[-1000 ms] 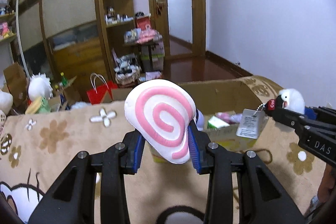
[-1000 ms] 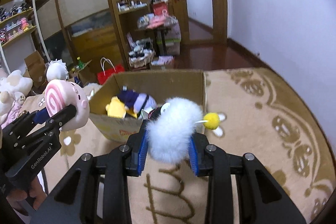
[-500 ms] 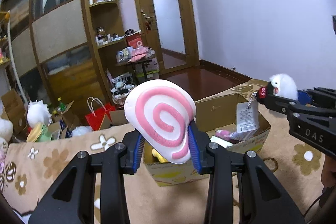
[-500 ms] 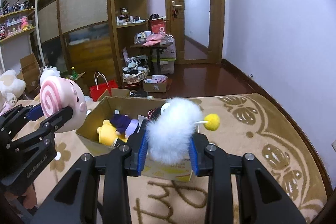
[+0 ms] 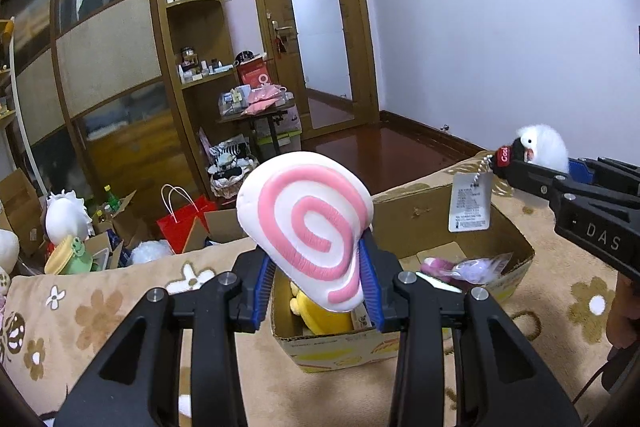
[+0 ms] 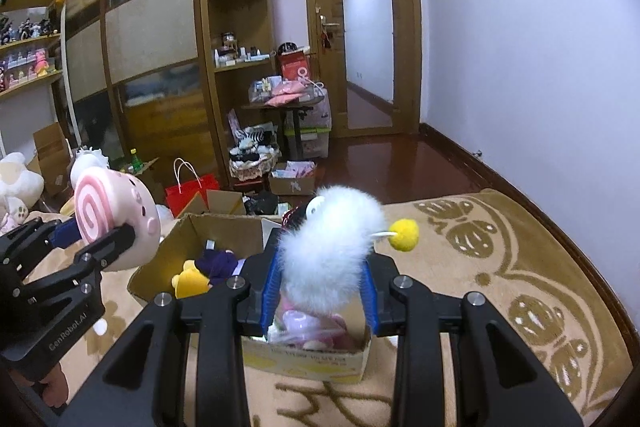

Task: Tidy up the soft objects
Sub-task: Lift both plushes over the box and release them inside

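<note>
Two claws hold toys above the box [image 5: 516, 247]: left claw [image 5: 316, 291], marked "GenRoboLAI", clamps a swirl plush [image 5: 306, 227]; right claw [image 6: 320, 291], marked "DAS", clamps a white fluffy toy [image 6: 332, 247].

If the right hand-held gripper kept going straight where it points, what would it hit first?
Probably the cardboard box, its open top just beyond the fluffy white toy the jaws hold; depth is uncertain.

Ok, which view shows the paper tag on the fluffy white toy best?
The left wrist view: the paper tag hangs side-on from the fluffy white toy in the right gripper, above the cardboard box. In the right wrist view the toy hides the tag.
</note>
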`<act>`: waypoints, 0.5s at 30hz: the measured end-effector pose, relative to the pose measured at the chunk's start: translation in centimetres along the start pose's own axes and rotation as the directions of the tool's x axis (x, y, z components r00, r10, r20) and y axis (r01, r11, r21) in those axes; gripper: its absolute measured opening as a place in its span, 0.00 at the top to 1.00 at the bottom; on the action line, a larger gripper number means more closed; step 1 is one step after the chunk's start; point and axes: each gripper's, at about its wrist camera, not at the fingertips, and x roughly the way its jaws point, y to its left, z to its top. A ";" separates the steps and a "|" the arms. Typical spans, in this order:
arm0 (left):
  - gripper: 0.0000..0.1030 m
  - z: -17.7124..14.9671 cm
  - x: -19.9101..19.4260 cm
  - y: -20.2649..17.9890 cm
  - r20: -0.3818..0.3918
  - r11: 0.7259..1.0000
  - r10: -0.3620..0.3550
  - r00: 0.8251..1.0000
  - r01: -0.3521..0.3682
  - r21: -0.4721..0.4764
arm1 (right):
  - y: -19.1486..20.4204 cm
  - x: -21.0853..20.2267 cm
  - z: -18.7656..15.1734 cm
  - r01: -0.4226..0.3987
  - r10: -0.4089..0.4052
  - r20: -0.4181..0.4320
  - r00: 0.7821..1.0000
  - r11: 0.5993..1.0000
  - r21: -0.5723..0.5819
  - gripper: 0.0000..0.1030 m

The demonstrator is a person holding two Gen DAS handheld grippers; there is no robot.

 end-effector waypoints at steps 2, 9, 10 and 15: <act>0.64 -0.1 0.5 0.1 -0.009 1.000 -0.008 1.000 0.008 -0.008 | 0.0 0.3 0.0 -0.009 0.009 0.006 1.000 1.000 0.001 0.65; 0.63 -0.7 2.0 0.1 -0.046 0.999 -0.038 0.998 0.037 -0.021 | 0.2 1.9 -0.6 -0.040 0.040 -0.030 0.999 0.999 0.018 0.65; 0.63 -0.8 2.2 0.1 -0.051 0.999 -0.045 0.998 0.043 -0.025 | 0.2 2.2 -0.7 -0.042 0.043 -0.036 0.998 0.999 0.024 0.65; 0.62 -1.2 2.8 0.2 -0.076 0.995 -0.087 0.993 0.083 -0.055 | 0.2 2.8 -1.2 -0.053 0.054 -0.054 0.997 0.998 0.031 0.65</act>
